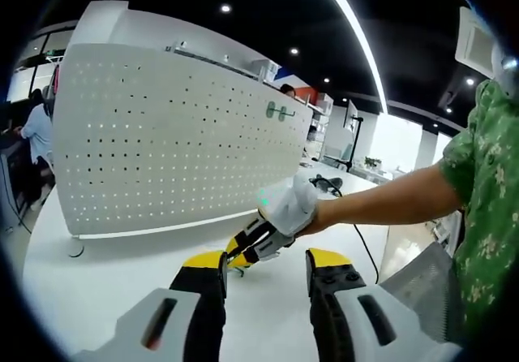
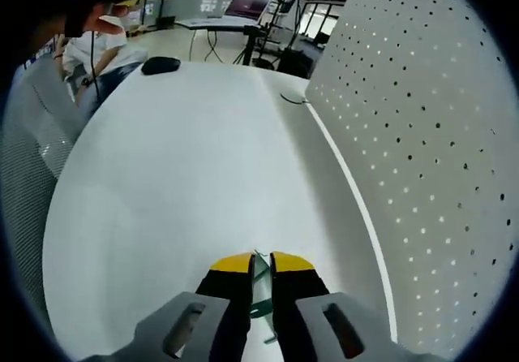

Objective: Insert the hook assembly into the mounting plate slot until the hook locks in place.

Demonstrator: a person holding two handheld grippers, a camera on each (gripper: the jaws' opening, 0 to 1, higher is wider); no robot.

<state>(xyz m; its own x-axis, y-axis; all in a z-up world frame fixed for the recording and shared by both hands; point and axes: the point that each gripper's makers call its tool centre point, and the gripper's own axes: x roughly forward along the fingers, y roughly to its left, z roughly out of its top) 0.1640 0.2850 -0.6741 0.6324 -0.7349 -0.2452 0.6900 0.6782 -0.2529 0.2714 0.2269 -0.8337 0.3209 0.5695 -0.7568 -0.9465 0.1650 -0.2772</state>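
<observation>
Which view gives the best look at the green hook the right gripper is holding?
The right gripper view: the green hook sits close up, pinched between the right gripper jaws above the white table. In the left gripper view that gripper is farther off, in a gloved hand, with just a green speck at its tips.

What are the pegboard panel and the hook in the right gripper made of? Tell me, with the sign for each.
Pegboard panel: probably painted sheet metal or plastic, matte white, smooth with regular punched holes. Hook in the right gripper: looks like pale green translucent plastic, thin and slightly glossy, though the jaws hide most of it.
</observation>
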